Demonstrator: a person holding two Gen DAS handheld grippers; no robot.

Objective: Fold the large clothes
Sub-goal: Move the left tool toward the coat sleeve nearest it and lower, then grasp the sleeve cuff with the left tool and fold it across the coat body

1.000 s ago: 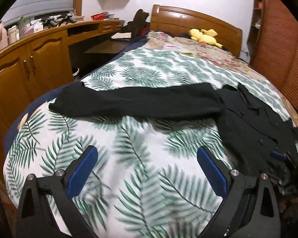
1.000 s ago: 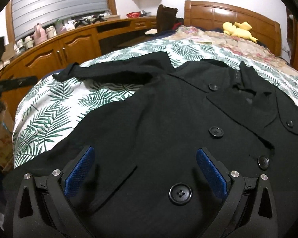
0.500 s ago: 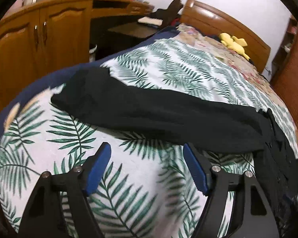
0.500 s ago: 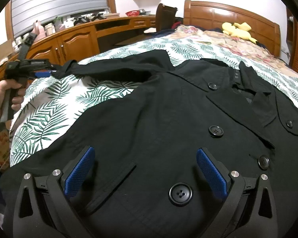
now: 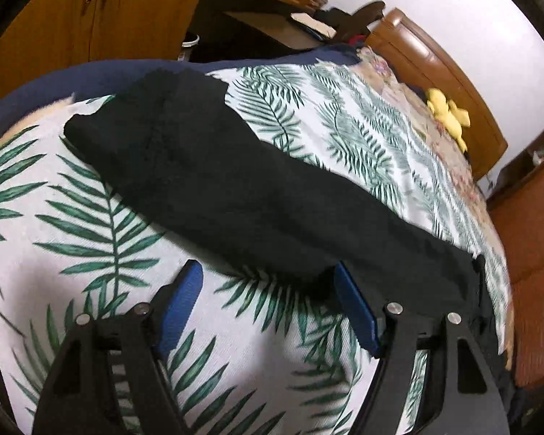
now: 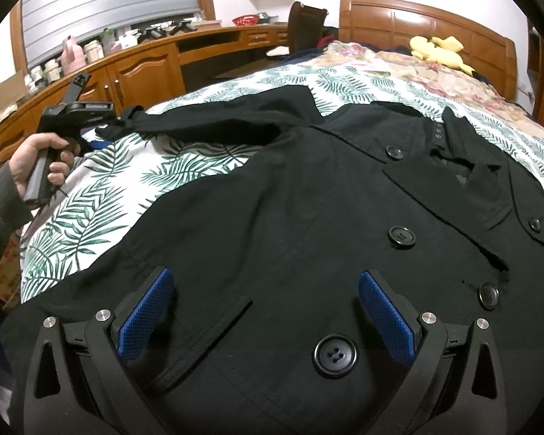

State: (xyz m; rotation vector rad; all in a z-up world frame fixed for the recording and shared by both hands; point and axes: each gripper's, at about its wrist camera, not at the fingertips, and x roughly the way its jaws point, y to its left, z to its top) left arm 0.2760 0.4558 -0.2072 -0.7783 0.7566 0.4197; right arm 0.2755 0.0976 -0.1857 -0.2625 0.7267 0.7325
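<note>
On the bed (image 6: 101,195) the black coat (image 6: 308,195) lies flat, unfolded; left gripper (image 5: 268,290), jaws wide, empty, nears its outstretched sleeve (image 5: 235,195); right gripper (image 6: 264,301) hovers agape above the coat's front; folding all remains.

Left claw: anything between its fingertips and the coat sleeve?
Nothing but bare leaf-print bedspread. In the left wrist view the open left claw sits at the edge of the black sleeve, one finger already overlapping it.
</note>
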